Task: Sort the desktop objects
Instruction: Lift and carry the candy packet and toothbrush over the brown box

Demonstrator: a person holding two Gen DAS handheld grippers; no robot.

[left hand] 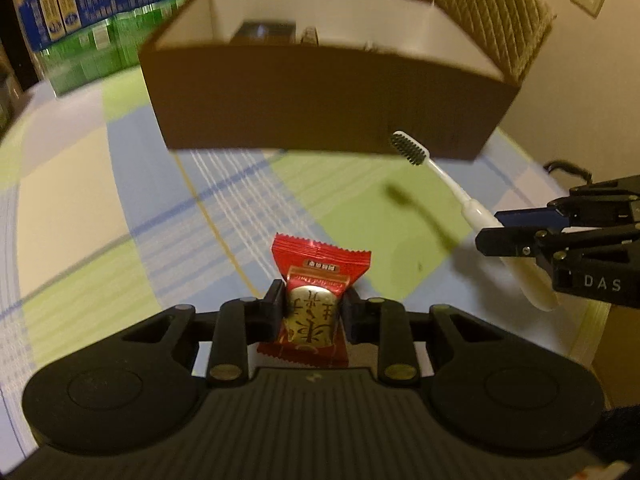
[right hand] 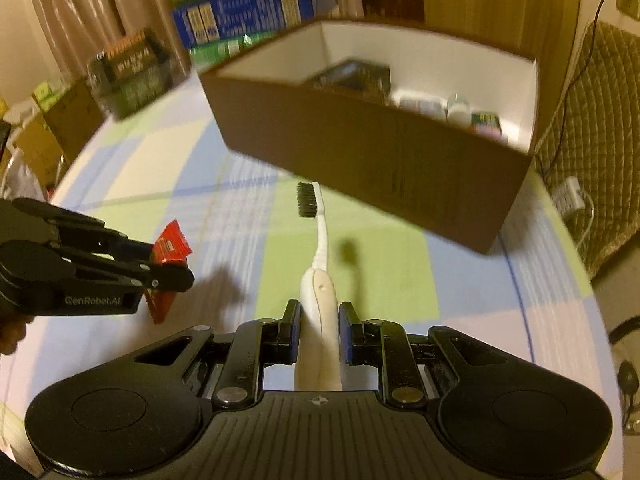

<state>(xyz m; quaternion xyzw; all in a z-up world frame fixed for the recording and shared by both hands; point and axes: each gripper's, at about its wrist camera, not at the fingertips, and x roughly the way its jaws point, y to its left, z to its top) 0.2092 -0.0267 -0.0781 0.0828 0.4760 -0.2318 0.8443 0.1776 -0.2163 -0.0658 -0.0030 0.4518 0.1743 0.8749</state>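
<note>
Left gripper [left hand: 310, 308] clamps a light, crinkly red candy packet [left hand: 316, 300] across its middle. Right gripper [right hand: 319, 330] grips a stiff, slim toothbrush [right hand: 320, 280] by its thick handle. Both hang above the checked tablecloth [left hand: 120, 200]. Beyond: brown box [left hand: 320, 104], holding perhaps 4 items.

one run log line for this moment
left gripper: shut on red candy packet | right gripper: shut on white toothbrush | brown box: ahead, open

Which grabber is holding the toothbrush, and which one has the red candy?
The right gripper holds the white toothbrush by its handle, black bristles pointing toward the brown box. The left gripper pinches the red candy packet instead.
</note>
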